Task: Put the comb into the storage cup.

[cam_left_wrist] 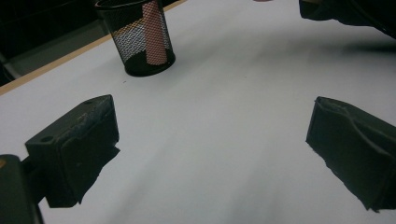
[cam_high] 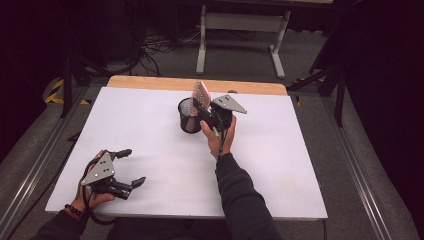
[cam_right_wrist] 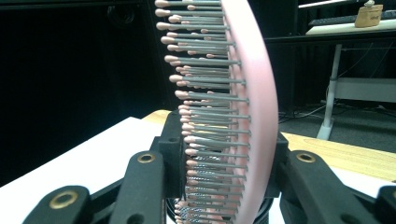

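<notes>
Hairbrush (cam_high: 201, 93), pink, with grey pins tipped in pink, stands nearly upright with its handle end down inside the black mesh cup (cam_high: 188, 116); the paddle head rises above the cup's rim and tilts a little away from the cup's centre, toward the right gripper (cam_high: 204, 108); that gripper comes at the cup from its right side, its jaws pinching the brush by the head just above the rim, one pad on the pin side and one on the smooth pink back, as the right gripper view shows (cam_right_wrist: 224, 116); the person's right hand (cam_high: 218, 137) sits just on the near side of the cup, the dark sleeve (cam_high: 240, 195) running back from it; through the mesh, in the left gripper view, the pink handle (cam_left_wrist: 154, 32) shows leaning against the cup's wall (cam_left_wrist: 122, 37) and reaching the cup's floor; the cup stands upright on the white table (cam_high: 280, 150), nearer its far edge than its near one; the left gripper (cam_high: 131, 167) lies well apart from the cup, toward the table's near left corner, jaws spread wide with bare tabletop between them, pointed roughly toward the cup; beyond the cup a wooden strip (cam_high: 150, 82) borders the white surface.
</notes>
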Motion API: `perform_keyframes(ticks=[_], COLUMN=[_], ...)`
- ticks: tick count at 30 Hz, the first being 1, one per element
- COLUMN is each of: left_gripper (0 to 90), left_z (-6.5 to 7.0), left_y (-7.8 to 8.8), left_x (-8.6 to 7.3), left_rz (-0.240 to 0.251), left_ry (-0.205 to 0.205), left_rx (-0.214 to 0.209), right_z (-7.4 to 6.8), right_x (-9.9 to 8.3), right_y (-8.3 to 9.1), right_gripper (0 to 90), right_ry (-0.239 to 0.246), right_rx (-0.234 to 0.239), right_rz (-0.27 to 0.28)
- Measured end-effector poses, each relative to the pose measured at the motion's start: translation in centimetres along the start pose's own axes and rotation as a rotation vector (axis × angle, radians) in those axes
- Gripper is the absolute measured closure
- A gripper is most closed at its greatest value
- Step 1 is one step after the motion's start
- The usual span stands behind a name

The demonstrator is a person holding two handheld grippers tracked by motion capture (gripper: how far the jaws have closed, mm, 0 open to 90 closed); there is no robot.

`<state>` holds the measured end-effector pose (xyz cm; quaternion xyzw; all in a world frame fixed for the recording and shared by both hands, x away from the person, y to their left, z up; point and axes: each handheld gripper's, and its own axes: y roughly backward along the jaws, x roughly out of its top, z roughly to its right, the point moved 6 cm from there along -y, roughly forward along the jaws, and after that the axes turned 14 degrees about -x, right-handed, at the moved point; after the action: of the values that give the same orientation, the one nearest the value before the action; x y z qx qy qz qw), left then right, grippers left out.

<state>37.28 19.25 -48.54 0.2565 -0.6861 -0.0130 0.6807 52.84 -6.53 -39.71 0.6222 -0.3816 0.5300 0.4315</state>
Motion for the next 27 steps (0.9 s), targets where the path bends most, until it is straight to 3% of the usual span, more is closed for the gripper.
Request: perform_keyframes(ticks=[16, 27], left_gripper=[3.1, 3.1], left_z=[0.03, 0.06], left_y=[0.06, -0.12], left_x=[0.07, 0.00], left_rz=[0.010, 0.001], left_ry=[0.000, -0.003], left_rx=[0.004, 0.009], right_z=[-0.01, 0.75], right_x=[-0.10, -0.06], right_y=[-0.27, -0.26], right_gripper=[61.7, 49.9], right_ry=[0.014, -0.010], right_rx=[-0.013, -0.036], right_rz=[0.000, -0.004])
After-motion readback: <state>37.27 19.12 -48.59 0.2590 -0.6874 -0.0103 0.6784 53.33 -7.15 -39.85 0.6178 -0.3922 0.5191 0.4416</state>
